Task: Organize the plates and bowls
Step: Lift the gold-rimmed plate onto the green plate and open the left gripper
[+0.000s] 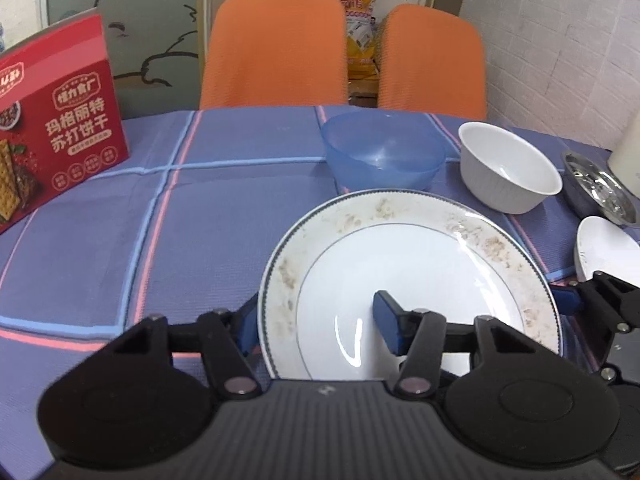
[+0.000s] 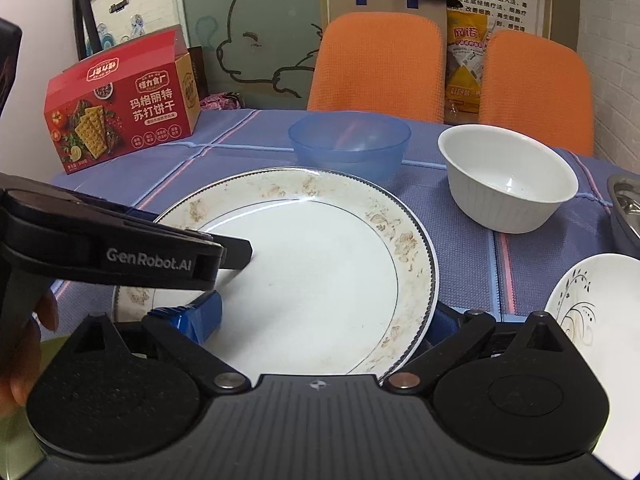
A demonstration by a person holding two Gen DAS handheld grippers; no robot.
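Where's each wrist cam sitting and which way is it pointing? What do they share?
Left wrist: on left gripper, low over the table, facing the orange chairs; own fingers straddle the plate's left rim.
Right wrist: on right gripper, same heading, further right; fingers straddle the plate's right rim; a hand shows left.
Shared: plate, blue bowl, white bowl, red box, each other's gripper.

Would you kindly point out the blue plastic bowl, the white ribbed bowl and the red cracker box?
blue plastic bowl (image 2: 350,146): right wrist view, on its inner wall.
white ribbed bowl (image 2: 506,204): right wrist view, on its ribbed outer side.
red cracker box (image 1: 60,136): left wrist view, on its printed front face.
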